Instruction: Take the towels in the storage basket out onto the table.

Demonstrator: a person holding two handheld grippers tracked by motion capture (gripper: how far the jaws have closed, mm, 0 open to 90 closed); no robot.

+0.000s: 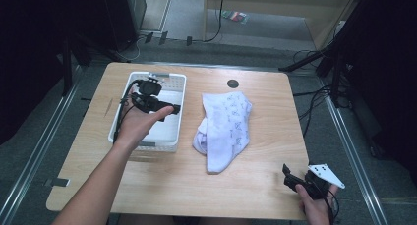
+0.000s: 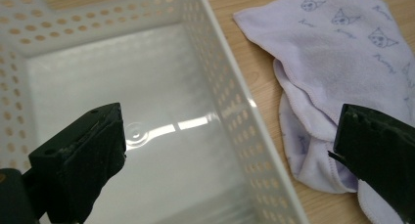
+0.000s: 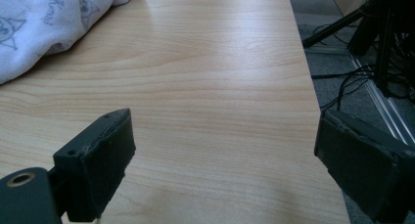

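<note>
A pale lavender cloth [image 1: 223, 124] with small cat prints lies crumpled in the middle of the wooden table. To its left stands an empty white perforated basket [image 1: 129, 90]. My left gripper [image 1: 173, 108] hovers over the basket's right side, open and empty. In the left gripper view one jaw is over the basket [image 2: 230, 87] floor and the other over the cloth [image 2: 337, 53], with the left gripper [image 2: 230, 155] straddling the basket's rim. My right gripper [image 1: 287, 175] sits open near the table's front right corner. In the right gripper view the right gripper [image 3: 225, 160] holds nothing and the cloth [image 3: 44, 23] lies far off.
A small black round mark [image 1: 232, 83] sits near the table's far edge. The table's right edge [image 3: 313, 87] runs close to my right gripper, with cables and black stand legs [image 1: 334, 63] on the floor beyond. Bare wood lies in front of the cloth.
</note>
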